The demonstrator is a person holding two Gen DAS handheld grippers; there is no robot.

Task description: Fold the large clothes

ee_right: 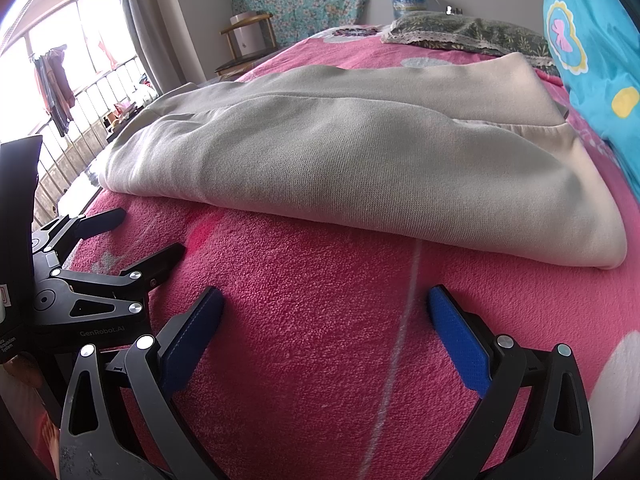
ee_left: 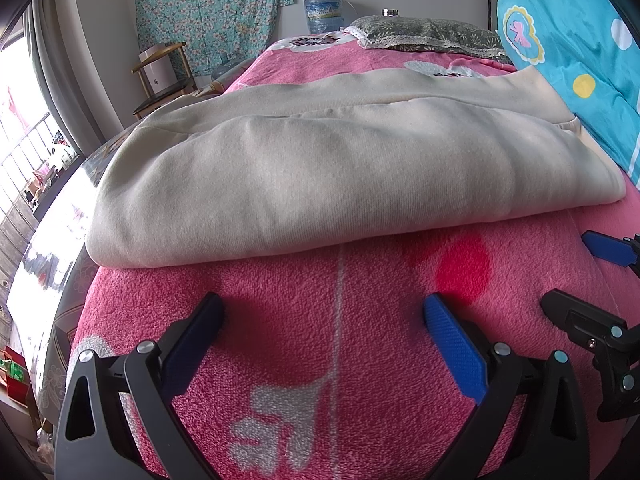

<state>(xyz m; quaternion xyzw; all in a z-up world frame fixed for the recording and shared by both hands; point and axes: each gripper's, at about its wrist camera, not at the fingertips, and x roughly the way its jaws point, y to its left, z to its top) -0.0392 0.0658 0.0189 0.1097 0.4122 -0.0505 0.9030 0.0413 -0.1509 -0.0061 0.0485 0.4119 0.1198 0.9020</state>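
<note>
looks like someone's bedroom at home: pink fleece blanket (ee_left: 280, 320) on the bed, pillow (ee_left: 424, 34) at the far end, curtained window (ee_right: 60, 52) left.

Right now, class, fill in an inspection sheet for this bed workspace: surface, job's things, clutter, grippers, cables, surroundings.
Surface: pink fleece blanket with flower print covers the bed.
Job's things: cream garment lies folded in layers.
Clutter: grey pillow, blue quilt at the far edge.
Grippers: left gripper and right gripper open, empty, short of the garment.
Cables: nothing seen.
Surroundings: wooden chair, water jug, floral cloth on the wall, window.
</note>
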